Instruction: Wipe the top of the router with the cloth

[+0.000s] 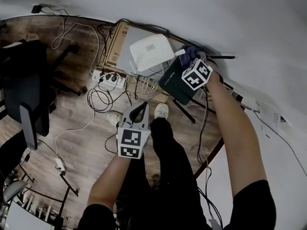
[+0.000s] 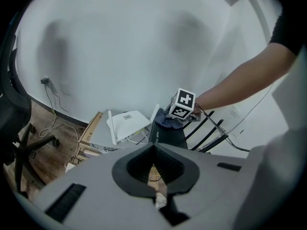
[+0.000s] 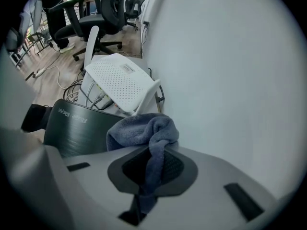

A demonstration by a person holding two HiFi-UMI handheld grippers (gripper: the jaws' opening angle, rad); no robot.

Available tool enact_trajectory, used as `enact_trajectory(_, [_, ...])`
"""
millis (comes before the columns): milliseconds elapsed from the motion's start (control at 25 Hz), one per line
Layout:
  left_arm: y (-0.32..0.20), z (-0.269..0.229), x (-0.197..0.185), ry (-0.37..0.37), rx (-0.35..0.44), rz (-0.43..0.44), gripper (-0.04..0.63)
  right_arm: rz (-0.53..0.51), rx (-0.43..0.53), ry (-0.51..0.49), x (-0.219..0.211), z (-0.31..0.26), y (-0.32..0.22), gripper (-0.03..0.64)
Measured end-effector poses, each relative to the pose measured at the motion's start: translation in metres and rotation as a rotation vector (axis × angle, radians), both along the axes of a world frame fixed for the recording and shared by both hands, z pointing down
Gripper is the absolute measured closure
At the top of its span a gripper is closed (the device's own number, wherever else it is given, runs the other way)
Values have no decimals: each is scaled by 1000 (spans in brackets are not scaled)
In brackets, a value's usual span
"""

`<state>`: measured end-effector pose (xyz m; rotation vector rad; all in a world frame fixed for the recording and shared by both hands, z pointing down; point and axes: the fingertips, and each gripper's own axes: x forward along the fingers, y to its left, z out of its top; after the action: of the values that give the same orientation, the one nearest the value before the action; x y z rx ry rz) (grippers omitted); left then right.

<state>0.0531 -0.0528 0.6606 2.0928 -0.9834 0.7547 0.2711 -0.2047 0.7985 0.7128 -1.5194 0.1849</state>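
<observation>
**Cloth pinched, parked at the back corner of the router**

I'm clamping the cloth (image 3: pixel 144 131) in my right gripper (image 3: pixel 153 152). The jaws are closing on a twisted strip of it, and the rest is bunching up in front of the tips. That bunch is sitting over the far corner of the dark router (image 3: pixel 81 128), the end nearest the wall (image 3: pixel 230 56). I honestly can't tell if it's pressing on the lid or just skimming it. The white router (image 3: pixel 122 80) is lying just beside it on a box and I'm not touching that one.

So I'm reckoning this is the wiping step itself, at one end of a stroke. Most of the dark top is showing bare on my side of the cloth. The next move probably needs the cloth pushed down flat, then dragged back towards me across the lid without snagging the antennas.

Pose-wise, my right arm (image 1: pixel 235 123) is reaching out nearly straight along the wall, with the gripper tipping down onto the router. My left gripper (image 2: pixel 153 147) is hanging back low over the floor, well apart from the router, with its jaws together on nothing.
</observation>
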Motion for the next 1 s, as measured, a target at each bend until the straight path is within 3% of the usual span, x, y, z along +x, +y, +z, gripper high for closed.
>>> enact_trajectory(320, [1,-6,0,22,7,0,601,-13,-2,-38,-15,-1,18,604])
enact_trajectory(680, [7,-2,-14,28,-4,16,601,37,-102,-101,-40,-3,45,604])
enact_trajectory(1000, [10,-3,-28,22,-3,42,601,-28,-178,-123,-68,-6,74,603])
